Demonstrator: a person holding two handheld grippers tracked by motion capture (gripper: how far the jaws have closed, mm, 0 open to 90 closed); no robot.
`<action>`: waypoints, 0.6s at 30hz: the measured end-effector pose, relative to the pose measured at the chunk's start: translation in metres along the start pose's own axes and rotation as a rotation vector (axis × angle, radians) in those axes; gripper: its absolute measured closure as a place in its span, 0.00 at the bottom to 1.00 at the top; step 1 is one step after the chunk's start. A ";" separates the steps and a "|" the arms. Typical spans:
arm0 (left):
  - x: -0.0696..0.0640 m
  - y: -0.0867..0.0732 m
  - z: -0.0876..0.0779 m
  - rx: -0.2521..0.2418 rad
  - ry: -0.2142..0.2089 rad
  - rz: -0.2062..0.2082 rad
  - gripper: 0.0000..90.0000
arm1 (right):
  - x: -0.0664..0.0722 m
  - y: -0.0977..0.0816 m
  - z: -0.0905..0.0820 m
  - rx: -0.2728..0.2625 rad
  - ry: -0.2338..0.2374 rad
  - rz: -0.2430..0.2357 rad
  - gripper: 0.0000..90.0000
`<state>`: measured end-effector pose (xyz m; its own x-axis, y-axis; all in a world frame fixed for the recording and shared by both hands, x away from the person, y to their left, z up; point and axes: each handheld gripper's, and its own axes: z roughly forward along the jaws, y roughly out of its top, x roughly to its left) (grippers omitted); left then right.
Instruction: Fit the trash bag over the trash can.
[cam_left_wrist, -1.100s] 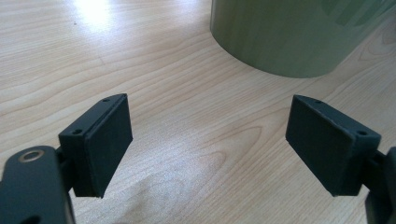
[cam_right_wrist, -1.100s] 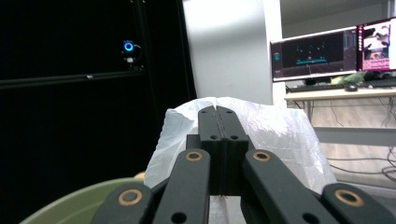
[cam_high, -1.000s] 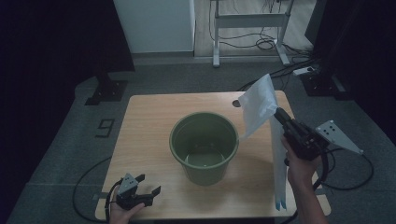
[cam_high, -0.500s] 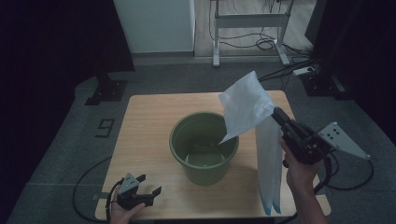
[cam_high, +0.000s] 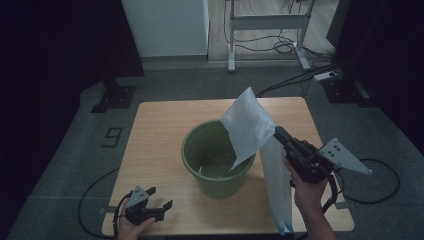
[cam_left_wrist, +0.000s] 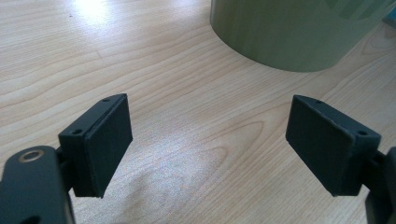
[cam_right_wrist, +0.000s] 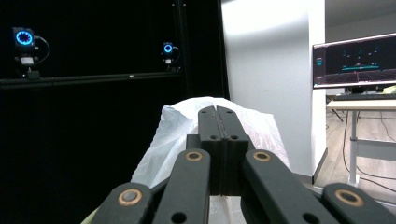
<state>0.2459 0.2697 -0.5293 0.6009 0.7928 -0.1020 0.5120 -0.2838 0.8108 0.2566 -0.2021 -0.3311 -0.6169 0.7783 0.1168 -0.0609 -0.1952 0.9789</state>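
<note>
Table (cam_high: 160, 125) of pale wood in the high view, a green bucket (cam_high: 218, 156) upright near its middle. The right gripper (cam_high: 276, 131), held in the person's right hand (cam_high: 306, 192) at the table's right side, points up and toward the bucket. Jaws pinched together on a white plastic bag (cam_high: 250, 125). One part of the bag stands up above the bucket's far right rim and drapes down into the bucket's mouth; another length hangs down beside the bucket's right wall toward the table's near edge, its bottom end tinged blue. The left gripper (cam_high: 161, 204) sits low at the near left corner of the table, held in the left hand (cam_high: 131, 229), well apart from the bucket, jaws spread.

Left gripper view: both black pads stand wide apart over bare wood grain, nothing between them. The bucket's (cam_left_wrist: 292, 32) green wall fills the upper right, ahead of the jaws and not touching them.

Right gripper view: the two jaws are pressed flat against each other, the bag's (cam_right_wrist: 177, 135) crumpled white film bunched around and behind their tips. Behind it, a dark wall with two blue ring lights (cam_right_wrist: 23, 37), a white panel, and a monitor (cam_right_wrist: 357, 59) on a desk at right.
</note>
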 end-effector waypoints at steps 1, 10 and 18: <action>0.000 0.000 0.000 0.000 0.000 0.000 0.16 | 0.001 -0.002 0.001 0.003 0.006 0.003 0.99; 0.000 0.000 0.000 -0.001 0.000 -0.001 0.16 | 0.012 -0.015 0.011 0.061 0.042 -0.011 0.99; 0.000 0.000 0.000 0.003 -0.001 0.001 0.16 | 0.019 -0.039 0.017 0.126 0.068 -0.014 0.99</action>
<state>0.2459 0.2696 -0.5295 0.6022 0.7918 -0.1016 0.5128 -0.2862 0.8094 0.2607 -0.1692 -0.3644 -0.6688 0.7372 0.0959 0.0266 -0.1052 0.9941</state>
